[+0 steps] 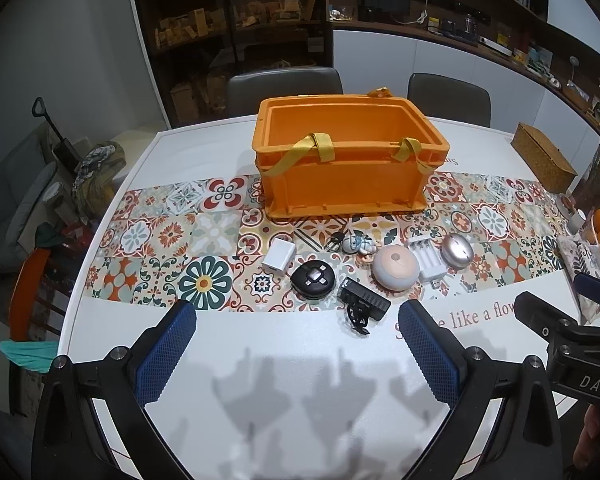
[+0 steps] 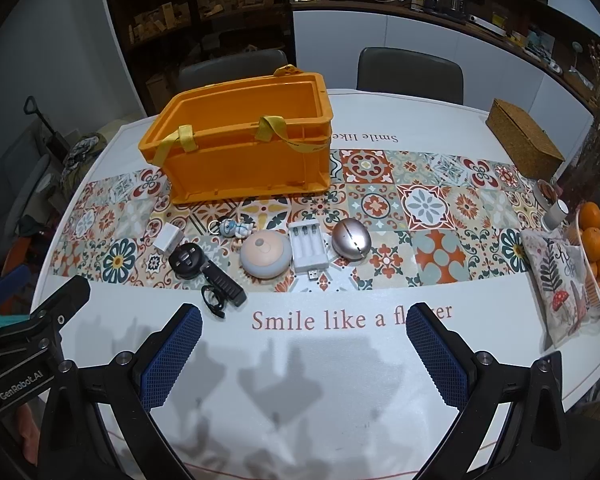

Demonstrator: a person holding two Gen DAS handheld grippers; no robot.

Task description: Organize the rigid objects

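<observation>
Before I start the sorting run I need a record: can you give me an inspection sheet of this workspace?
Surface: white table with a patterned tile runner and printed lettering.
Job's things: orange crate looks empty; in front, white charger, black round gadget, black clip light, figurine keychain, pink round device, battery charger, silver egg-shaped item.
Clutter: wicker box, oranges, printed pouch.
Grippers: left gripper and right gripper both open, empty.
Cables: nothing seen on the table.
Surroundings: chairs, shelves behind.
</observation>
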